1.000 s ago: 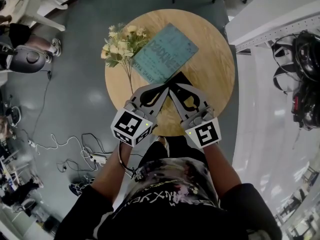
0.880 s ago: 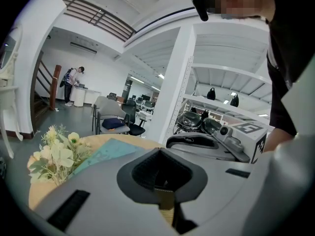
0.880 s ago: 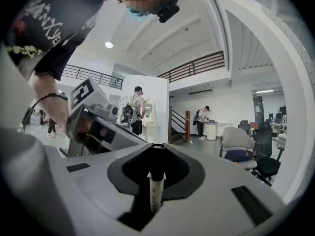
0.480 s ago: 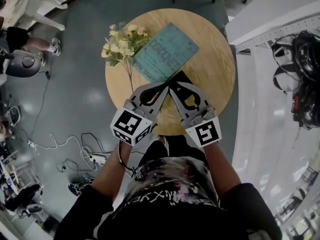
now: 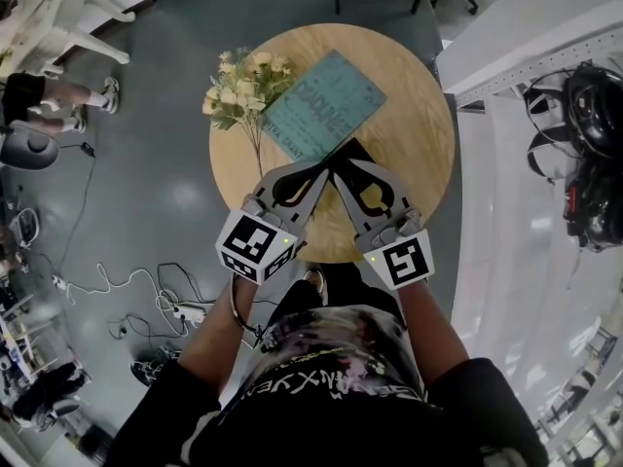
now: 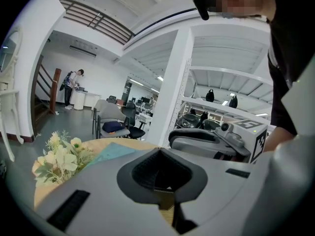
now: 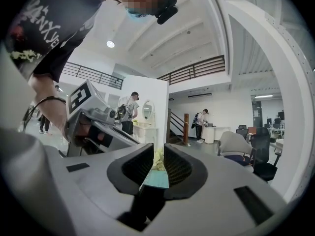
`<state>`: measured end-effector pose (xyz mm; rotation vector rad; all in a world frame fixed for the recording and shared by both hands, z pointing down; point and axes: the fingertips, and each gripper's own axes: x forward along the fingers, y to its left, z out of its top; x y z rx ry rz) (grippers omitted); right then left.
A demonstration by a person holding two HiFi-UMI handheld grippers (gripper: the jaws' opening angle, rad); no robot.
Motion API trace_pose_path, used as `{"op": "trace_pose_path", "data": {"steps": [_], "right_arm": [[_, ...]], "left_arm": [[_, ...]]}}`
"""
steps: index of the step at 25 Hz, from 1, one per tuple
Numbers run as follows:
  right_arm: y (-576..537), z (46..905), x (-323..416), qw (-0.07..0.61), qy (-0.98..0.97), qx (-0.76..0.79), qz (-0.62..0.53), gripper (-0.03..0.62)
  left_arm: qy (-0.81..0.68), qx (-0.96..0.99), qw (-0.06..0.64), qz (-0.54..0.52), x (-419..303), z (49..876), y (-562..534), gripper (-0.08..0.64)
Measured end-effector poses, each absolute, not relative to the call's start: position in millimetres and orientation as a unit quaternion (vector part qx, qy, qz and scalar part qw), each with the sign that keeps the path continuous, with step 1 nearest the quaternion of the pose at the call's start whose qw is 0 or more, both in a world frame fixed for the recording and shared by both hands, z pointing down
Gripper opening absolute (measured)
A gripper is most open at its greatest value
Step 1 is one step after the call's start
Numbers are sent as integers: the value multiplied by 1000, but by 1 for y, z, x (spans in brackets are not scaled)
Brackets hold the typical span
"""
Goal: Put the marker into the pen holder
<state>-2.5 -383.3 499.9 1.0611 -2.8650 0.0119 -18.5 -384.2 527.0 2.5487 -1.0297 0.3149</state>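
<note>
A black object (image 5: 353,152), which may be the pen holder, stands on the round wooden table (image 5: 419,154) beside the near corner of a teal book (image 5: 323,104). I cannot pick out the marker in any view. Both grippers hover over the table's near half with their tips almost touching each other. The left gripper (image 5: 324,167) has its jaws closed tip to tip with nothing between them (image 6: 157,150). The right gripper (image 5: 334,170) shows a narrow gap (image 7: 158,154) through which the book (image 7: 156,178) and flowers appear. Something dark (image 7: 147,205) lies low in that gap.
A bunch of pale artificial flowers (image 5: 237,86) lies at the table's left, its stem toward the left gripper. White shelving (image 5: 526,37) stands at the right. Cables (image 5: 146,290) trail on the grey floor at the left. Chairs and people are far off.
The head view has shifted slightly. Both grippers stay where they were over the table.
</note>
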Motion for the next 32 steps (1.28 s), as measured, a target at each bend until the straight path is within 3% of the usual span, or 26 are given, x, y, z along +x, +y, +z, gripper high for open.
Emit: {"op": "trace_pose_path", "data": {"steps": [32], "right_arm": [[-375, 404, 29, 49, -931, 359, -48, 57]], "left_arm": [[-390, 910, 101, 95, -26, 427, -388, 20]]}}
